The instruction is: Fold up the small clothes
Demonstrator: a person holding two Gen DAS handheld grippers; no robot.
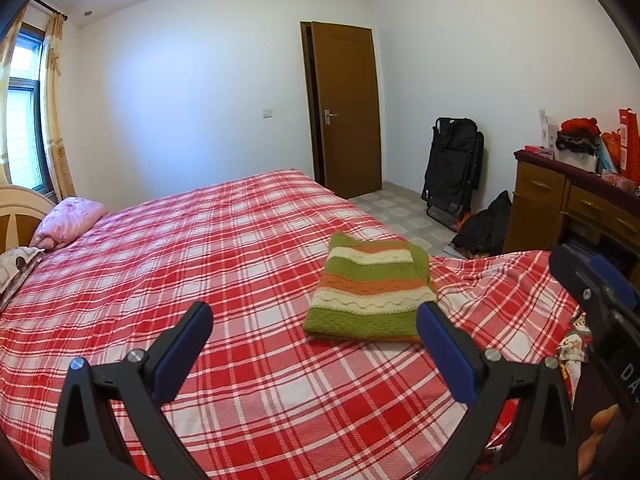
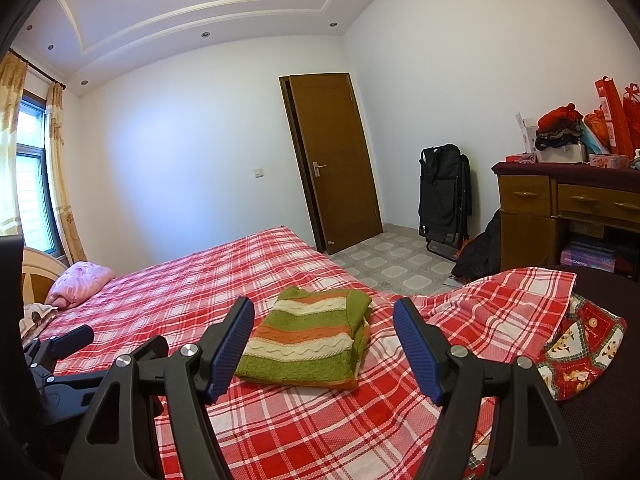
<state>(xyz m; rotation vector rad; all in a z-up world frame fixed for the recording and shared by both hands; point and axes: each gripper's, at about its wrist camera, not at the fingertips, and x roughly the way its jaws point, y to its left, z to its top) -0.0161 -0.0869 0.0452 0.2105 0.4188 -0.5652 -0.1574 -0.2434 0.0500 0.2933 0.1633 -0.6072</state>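
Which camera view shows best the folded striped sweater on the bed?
The right wrist view shows the striped sweater best: it lies whole between the fingers, with its folded layers visible at the right edge. In the left wrist view the sweater is also clear, but a finger covers its near right corner.

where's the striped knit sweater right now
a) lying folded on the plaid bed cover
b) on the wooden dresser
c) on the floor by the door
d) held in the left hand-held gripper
a: the striped knit sweater lies folded flat on the red plaid bed cover, with both hand-held grippers open and off it.
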